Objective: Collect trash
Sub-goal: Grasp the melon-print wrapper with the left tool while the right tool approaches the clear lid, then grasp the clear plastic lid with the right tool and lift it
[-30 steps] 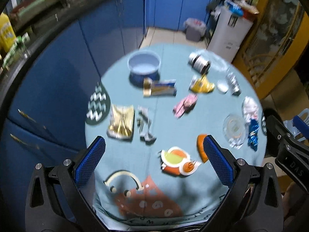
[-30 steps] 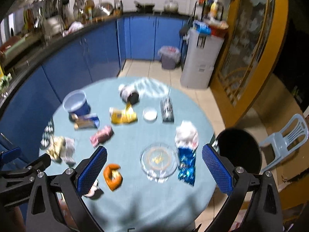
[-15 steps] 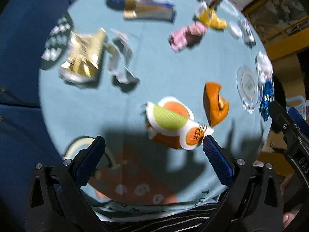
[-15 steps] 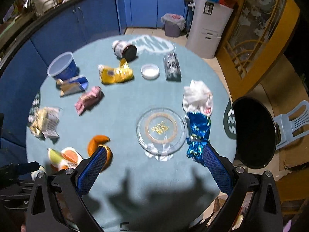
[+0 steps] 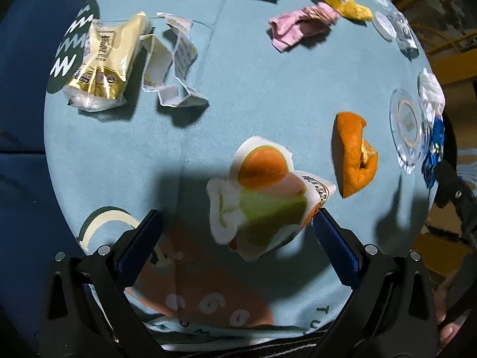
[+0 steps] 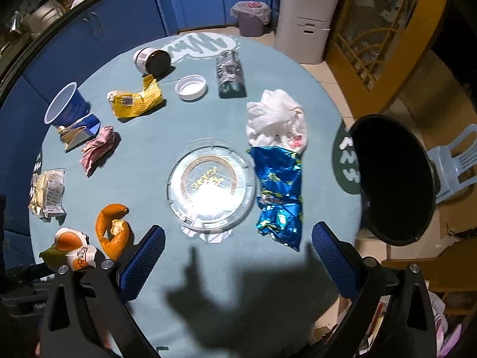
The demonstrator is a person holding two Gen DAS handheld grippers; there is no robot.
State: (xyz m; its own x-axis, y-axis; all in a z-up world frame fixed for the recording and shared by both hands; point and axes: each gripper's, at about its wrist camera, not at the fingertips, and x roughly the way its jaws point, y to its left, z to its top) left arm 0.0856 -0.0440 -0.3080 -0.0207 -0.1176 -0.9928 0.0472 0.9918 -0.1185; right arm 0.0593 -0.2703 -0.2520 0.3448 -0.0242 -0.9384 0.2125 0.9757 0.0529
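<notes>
We have the left gripper (image 5: 237, 238) spread wide and low over the counter (image 5: 262, 95), its jaws bracketing the carton (image 5: 262, 197), a crumpled white pack printed with orange and green that lies at the counter's near edge, by our judgement the piece to take first. Its right corner sits just beside the right pad, while the left pad stands well clear at 9 o'clock, so we should slide left to centre it, drop until the pads flank its bulk, then close slowly, since a squashed carton may skid on the cloth. The peel (image 5: 354, 155) lies near, at 2 o'clock from the carton; we keep the right finger short of it. The right gripper (image 6: 238, 253) hangs spread and empty above the counter's near rim, with the wrapper (image 6: 278, 191) at 1 o'clock and the clear dish (image 6: 211, 185) at 12. As for containers, the black bin (image 6: 393, 179) stands off the counter at 3 o'clock, its inside too dark to read. The cup (image 6: 64, 106) at 10 o'clock lies tipped, its inside looking empty, and the jar (image 6: 152, 61) lies on its side near the far rim, its lid (image 6: 190, 87) beside it.
</notes>
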